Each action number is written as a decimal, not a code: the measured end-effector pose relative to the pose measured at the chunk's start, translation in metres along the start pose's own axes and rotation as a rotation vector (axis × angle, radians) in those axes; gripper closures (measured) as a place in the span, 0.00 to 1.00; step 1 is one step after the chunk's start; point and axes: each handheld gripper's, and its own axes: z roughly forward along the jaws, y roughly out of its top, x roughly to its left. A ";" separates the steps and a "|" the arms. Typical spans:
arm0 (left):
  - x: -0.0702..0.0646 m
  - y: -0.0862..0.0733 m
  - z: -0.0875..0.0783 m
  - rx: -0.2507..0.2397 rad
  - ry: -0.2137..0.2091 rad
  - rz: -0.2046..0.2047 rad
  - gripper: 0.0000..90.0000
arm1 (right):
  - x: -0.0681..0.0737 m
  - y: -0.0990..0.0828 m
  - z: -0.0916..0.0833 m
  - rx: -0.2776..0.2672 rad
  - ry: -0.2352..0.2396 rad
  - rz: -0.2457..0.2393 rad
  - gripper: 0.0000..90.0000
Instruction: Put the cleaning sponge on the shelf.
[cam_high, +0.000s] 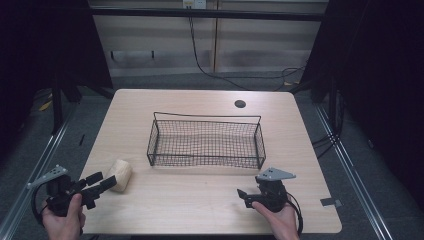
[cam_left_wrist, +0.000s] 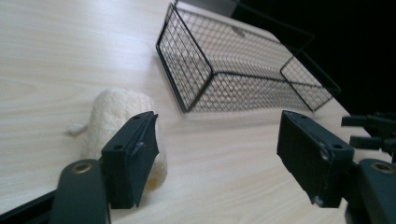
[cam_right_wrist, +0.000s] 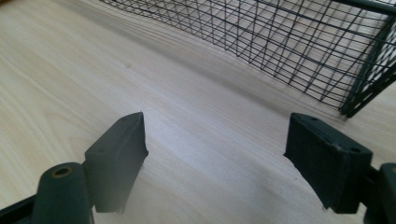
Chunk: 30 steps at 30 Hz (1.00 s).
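A black wire basket (cam_high: 205, 140) stands empty in the middle of the wooden table (cam_high: 200, 205). A pale cream roll (cam_high: 119, 174), like a loofah or sponge, lies on its side at the table's left front. My left gripper (cam_high: 101, 181) is open, just left of the roll, its jaws pointing right. In the left gripper view the roll (cam_left_wrist: 119, 121) lies partly behind the left jaw, with the basket (cam_left_wrist: 243, 70) beyond. My right gripper (cam_high: 246, 196) rests low at the right front, open with nothing between its jaws. The right gripper view has the basket (cam_right_wrist: 299, 46) close ahead.
A round cable hole (cam_high: 240, 104) sits near the table's far edge. A cable (cam_high: 200, 60) hangs down the back wall. Metal floor rails run along both sides of the table. A small grey tab (cam_high: 330, 202) lies at the right front corner.
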 end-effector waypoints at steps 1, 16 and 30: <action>0.000 0.000 0.001 0.014 -0.011 0.004 0.34 | 0.000 0.000 -0.001 0.000 0.007 0.001 0.24; -0.011 0.007 0.015 0.209 0.000 0.116 0.28 | 0.002 0.008 -0.028 -0.036 0.026 0.010 0.30; -0.013 0.038 0.025 0.394 0.086 0.143 0.31 | 0.006 0.006 -0.025 -0.015 0.062 0.014 0.29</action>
